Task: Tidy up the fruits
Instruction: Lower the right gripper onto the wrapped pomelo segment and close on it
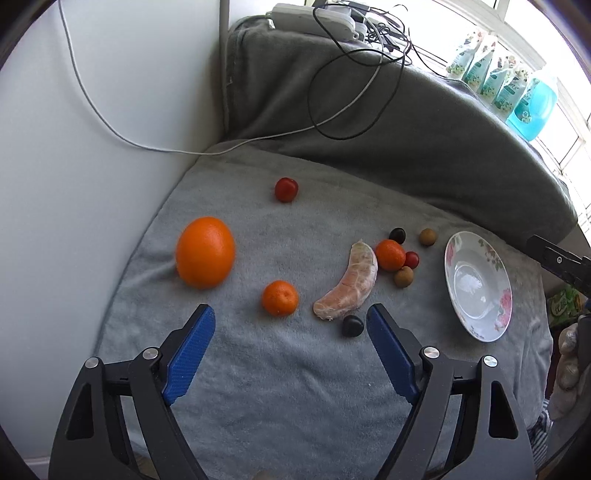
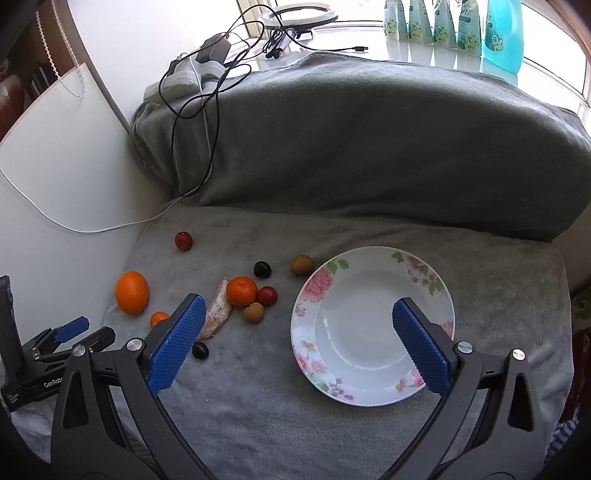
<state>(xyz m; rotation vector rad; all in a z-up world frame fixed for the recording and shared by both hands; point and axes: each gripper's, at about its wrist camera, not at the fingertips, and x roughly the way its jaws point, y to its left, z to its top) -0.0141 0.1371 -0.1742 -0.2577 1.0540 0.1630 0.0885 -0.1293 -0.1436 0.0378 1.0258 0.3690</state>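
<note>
Fruit lies scattered on a grey towel (image 1: 280, 369): a big orange (image 1: 205, 252), a small mandarin (image 1: 280, 298), a peeled citrus segment (image 1: 349, 286), a second mandarin (image 1: 390, 254), red cherry tomatoes (image 1: 286, 189), dark grapes (image 1: 352, 325) and brown longans (image 1: 403, 277). A flowered white plate (image 2: 373, 325) sits empty on the right. My left gripper (image 1: 290, 317) hovers open just short of the small mandarin, nothing between its blue pads. My right gripper (image 2: 295, 314) is open above the plate's left half, holding nothing.
A folded grey blanket (image 2: 369, 140) rises behind the towel, with a power strip (image 2: 177, 79) and tangled cables on its top. White wall panel on the left. Bottles (image 2: 502, 33) line the windowsill. A person's hand (image 1: 569, 354) shows at the right edge.
</note>
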